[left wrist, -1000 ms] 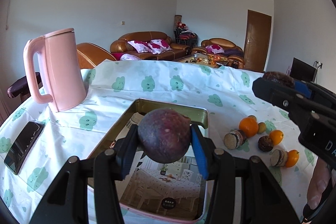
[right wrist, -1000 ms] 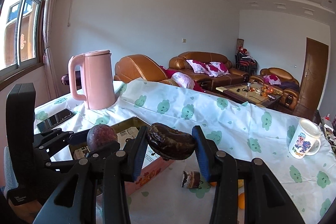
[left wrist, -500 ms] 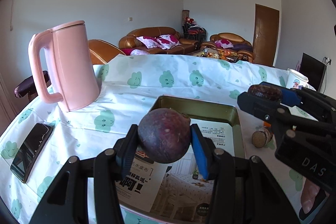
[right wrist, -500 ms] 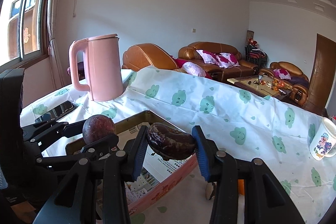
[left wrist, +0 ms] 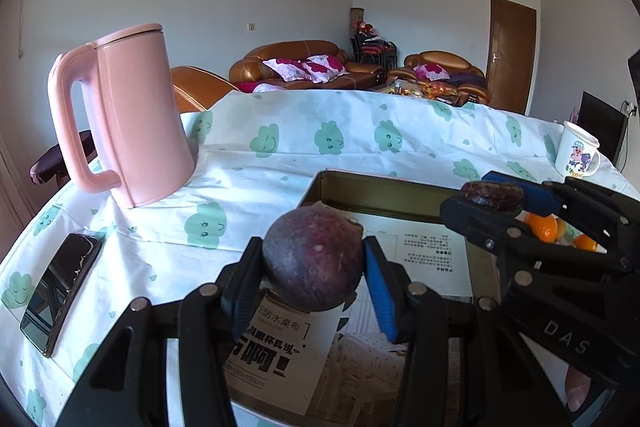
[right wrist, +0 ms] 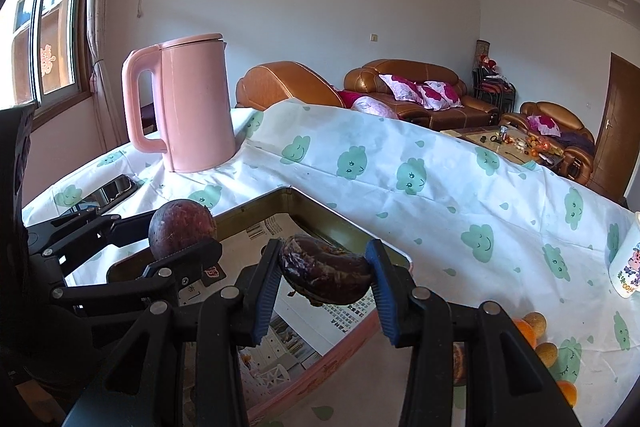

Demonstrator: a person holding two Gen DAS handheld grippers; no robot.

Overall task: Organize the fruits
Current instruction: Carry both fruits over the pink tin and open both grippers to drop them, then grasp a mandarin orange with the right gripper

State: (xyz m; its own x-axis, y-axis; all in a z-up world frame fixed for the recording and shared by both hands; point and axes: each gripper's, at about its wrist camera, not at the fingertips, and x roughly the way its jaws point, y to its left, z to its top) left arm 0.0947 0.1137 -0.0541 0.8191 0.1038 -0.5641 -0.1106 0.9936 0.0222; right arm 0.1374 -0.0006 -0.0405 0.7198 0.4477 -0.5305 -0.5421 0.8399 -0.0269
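My left gripper (left wrist: 314,263) is shut on a round dark purple fruit (left wrist: 314,257), held over the near part of a shallow metal tin (left wrist: 384,187) lined with printed paper. My right gripper (right wrist: 326,273) is shut on a flatter, wrinkled dark fruit (right wrist: 326,275) above the same tin (right wrist: 304,201). In the left wrist view the right gripper (left wrist: 498,193) reaches in from the right with its dark fruit (left wrist: 492,193). In the right wrist view the left gripper (right wrist: 182,233) comes in from the left with the purple fruit (right wrist: 180,229).
A tall pink kettle (left wrist: 128,115) stands at the back left and a black phone (left wrist: 60,291) lies near the left edge. Several oranges and small brown fruits (right wrist: 536,339) lie right of the tin. A cartoon mug (left wrist: 578,155) stands far right.
Both grippers have moved forward and lower over the tin, each keeping its fruit. The kettle and the tin's far rim look nearer and larger; the loose fruits slid off to the right.
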